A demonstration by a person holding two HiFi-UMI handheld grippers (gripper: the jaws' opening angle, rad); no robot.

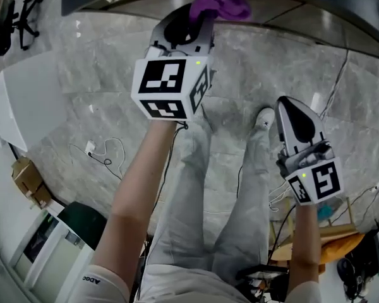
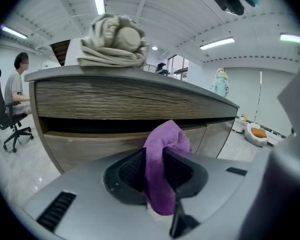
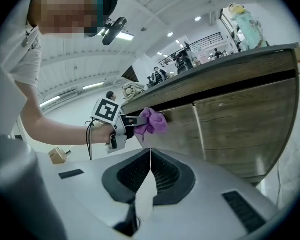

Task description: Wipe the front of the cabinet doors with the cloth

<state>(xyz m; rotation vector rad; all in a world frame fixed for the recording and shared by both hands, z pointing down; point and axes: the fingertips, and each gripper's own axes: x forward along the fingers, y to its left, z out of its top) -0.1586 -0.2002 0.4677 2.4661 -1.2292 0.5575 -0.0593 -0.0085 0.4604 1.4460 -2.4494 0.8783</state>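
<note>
My left gripper [image 1: 199,19] is shut on a purple cloth [image 1: 222,4], held up at the cabinet's edge. In the left gripper view the cloth [image 2: 162,159] hangs pinched between the jaws of that gripper [image 2: 157,171], in front of the wood-grain cabinet doors [image 2: 85,146]. From the right gripper view, the left gripper [image 3: 130,128] holds the cloth [image 3: 152,121] at the top of a door [image 3: 240,124]; contact cannot be told. My right gripper [image 1: 298,126] hangs lower, away from the cabinet. Its jaws [image 3: 150,171] are shut with nothing between them.
A beige bundled fabric [image 2: 112,41] lies on the cabinet top [image 2: 190,86]. A person [image 2: 16,86] sits on an office chair [image 2: 2,116] far left. Cables [image 1: 101,150] and a cardboard box [image 1: 28,178] lie on the marble floor. My own legs stand below the grippers.
</note>
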